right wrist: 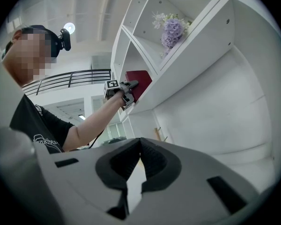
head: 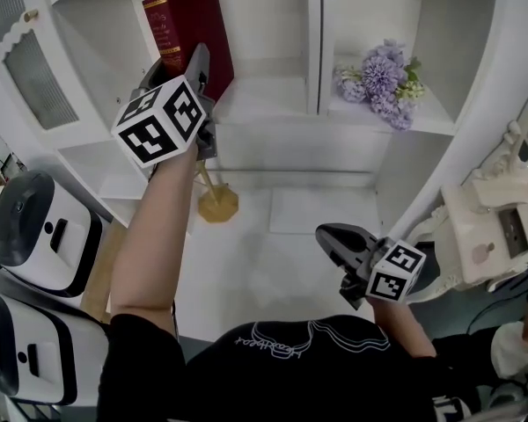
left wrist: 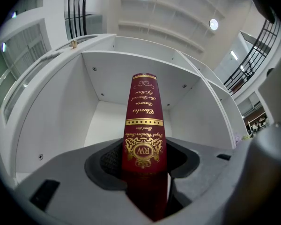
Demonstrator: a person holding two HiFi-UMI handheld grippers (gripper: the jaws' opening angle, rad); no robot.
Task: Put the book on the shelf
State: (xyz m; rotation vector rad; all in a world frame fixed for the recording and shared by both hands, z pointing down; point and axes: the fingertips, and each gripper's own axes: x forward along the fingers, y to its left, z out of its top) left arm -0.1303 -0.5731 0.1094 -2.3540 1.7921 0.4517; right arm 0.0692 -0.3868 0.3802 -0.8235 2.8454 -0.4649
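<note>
A dark red book (head: pixel 194 20) with gold print on its spine stands upright in the left compartment of the white shelf (head: pixel 264 95). My left gripper (head: pixel 196 70) is raised to that compartment and shut on the book's lower end. In the left gripper view the spine (left wrist: pixel 144 125) rises between the jaws, with the compartment's back wall behind it. My right gripper (head: pixel 330 240) hangs low near my body, its jaws shut on nothing. The right gripper view shows its closed jaws (right wrist: pixel 140 146) and, farther off, the book (right wrist: pixel 139 81) in the left gripper.
A bunch of purple flowers (head: pixel 383 82) lies in the right compartment. A small wooden stand (head: pixel 216 202) sits on the lower white surface. Two white and black machines (head: pixel 35 227) stand at the left, and a white ornate object (head: pixel 493 227) at the right.
</note>
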